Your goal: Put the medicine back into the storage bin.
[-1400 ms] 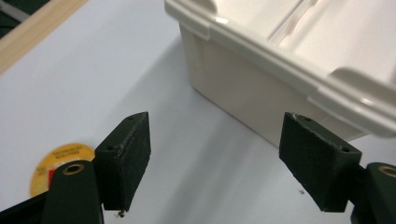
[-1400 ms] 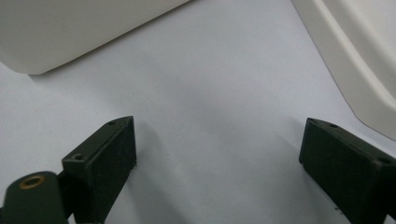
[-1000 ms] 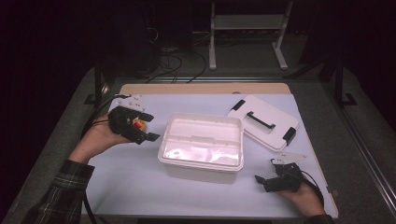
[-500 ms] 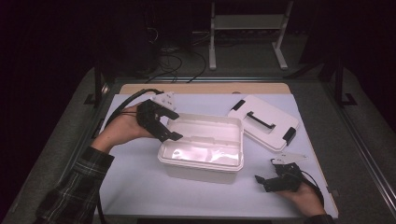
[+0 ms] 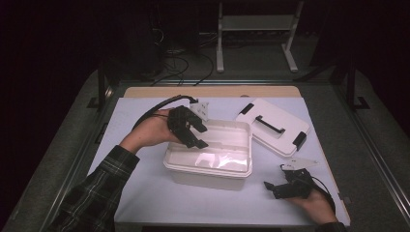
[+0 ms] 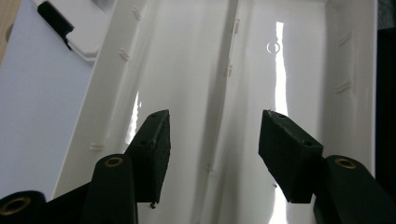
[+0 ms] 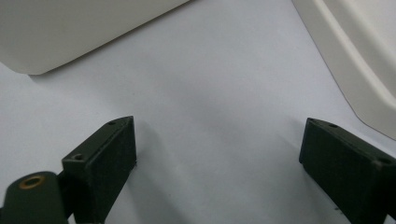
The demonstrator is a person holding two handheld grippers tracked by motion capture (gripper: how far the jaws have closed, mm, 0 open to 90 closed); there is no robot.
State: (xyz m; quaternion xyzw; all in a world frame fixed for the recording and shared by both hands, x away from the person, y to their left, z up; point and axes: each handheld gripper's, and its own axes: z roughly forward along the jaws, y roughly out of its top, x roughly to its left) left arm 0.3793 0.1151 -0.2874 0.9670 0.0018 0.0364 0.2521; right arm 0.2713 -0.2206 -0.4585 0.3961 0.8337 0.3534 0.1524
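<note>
Two tongs, both wide & empty: left tongs (image 5: 198, 136) over open white plastic storage bin (image 5: 211, 170) at frame centre, right tongs (image 5: 273, 188) lower right on surface (image 5: 145, 193); bin prob light, stiff, glossy-slick, so grab by rim.

white bin (image 5: 212, 166), white lid (image 5: 273, 125) with black handle, plaid sleeve (image 5: 92, 193), black jaws.
</note>
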